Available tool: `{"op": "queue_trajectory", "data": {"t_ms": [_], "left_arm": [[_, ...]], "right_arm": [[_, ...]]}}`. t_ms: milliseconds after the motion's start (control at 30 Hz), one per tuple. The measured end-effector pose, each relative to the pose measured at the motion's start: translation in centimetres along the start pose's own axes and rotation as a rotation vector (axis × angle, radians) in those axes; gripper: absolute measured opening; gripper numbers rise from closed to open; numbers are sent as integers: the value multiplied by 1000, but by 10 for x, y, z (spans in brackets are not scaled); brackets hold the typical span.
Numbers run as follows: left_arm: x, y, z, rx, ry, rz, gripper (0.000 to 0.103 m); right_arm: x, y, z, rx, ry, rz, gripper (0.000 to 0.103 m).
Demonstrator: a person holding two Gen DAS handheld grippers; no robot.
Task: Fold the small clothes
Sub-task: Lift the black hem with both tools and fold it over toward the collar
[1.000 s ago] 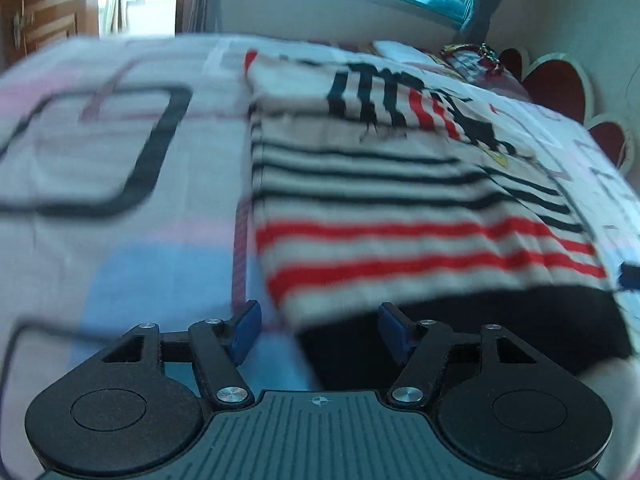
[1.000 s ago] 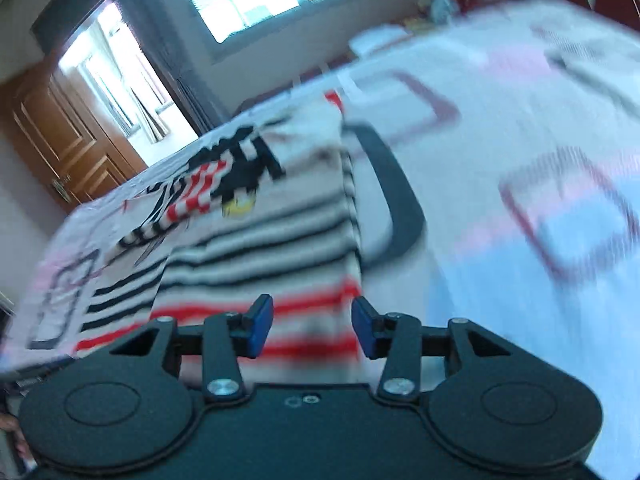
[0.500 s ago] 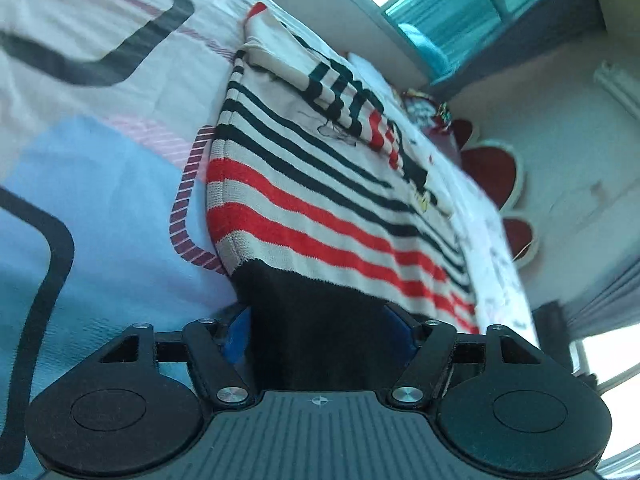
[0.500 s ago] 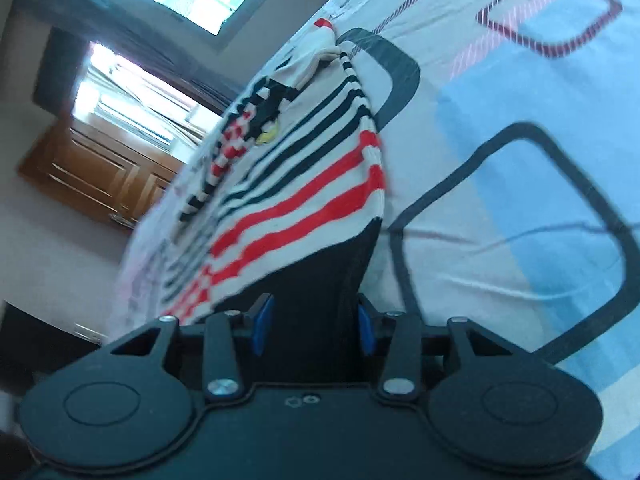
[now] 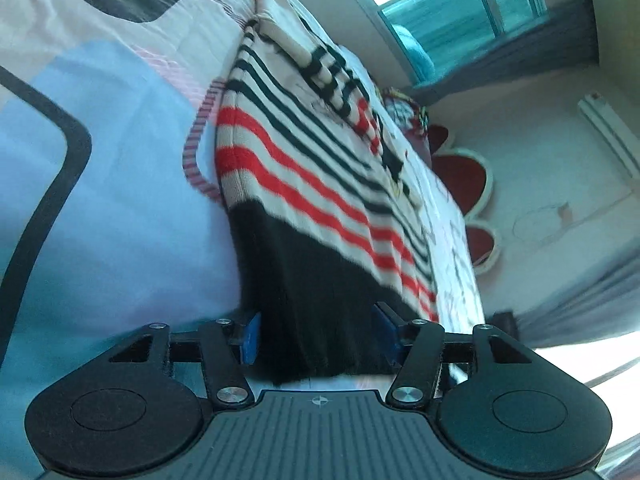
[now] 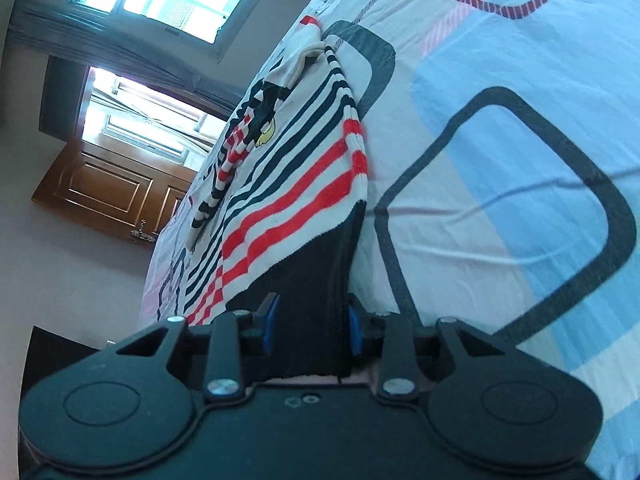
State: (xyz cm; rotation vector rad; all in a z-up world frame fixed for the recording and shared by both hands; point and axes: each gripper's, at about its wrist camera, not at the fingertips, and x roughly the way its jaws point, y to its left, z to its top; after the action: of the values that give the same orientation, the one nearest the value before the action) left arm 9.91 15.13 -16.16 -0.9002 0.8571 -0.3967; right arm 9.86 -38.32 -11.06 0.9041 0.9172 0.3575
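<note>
Sweater in cream with red and dark stripes lies on a patterned bedsheet. Its black hem sits between the blue pads of both grippers. Left gripper is spread wide around the hem; right gripper is narrower, pads touching the fabric, seemingly pinching it.

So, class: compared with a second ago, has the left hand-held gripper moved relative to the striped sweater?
Yes. The left hand-held gripper has moved forward onto the striped sweater; its black hem, formerly ahead of the fingers, now lies between them.
</note>
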Motion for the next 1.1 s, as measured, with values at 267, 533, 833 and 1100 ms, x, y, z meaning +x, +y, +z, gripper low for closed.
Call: {"op": "queue_trajectory", "data": {"t_ms": [267, 533, 833, 1100], "left_arm": [[28, -11, 20, 85, -19, 93, 11], [-20, -24, 15, 131, -193, -4, 6], [2, 11, 11, 55, -151, 97, 6], [-10, -2, 21, 41, -226, 14, 6]], "right_arm": [[17, 5, 19, -24, 9, -37, 24], [-18, 41, 14, -242, -91, -51, 6], [-2, 12, 12, -197, -60, -114, 5], [-12, 33, 26, -245, -104, -87, 6]]}}
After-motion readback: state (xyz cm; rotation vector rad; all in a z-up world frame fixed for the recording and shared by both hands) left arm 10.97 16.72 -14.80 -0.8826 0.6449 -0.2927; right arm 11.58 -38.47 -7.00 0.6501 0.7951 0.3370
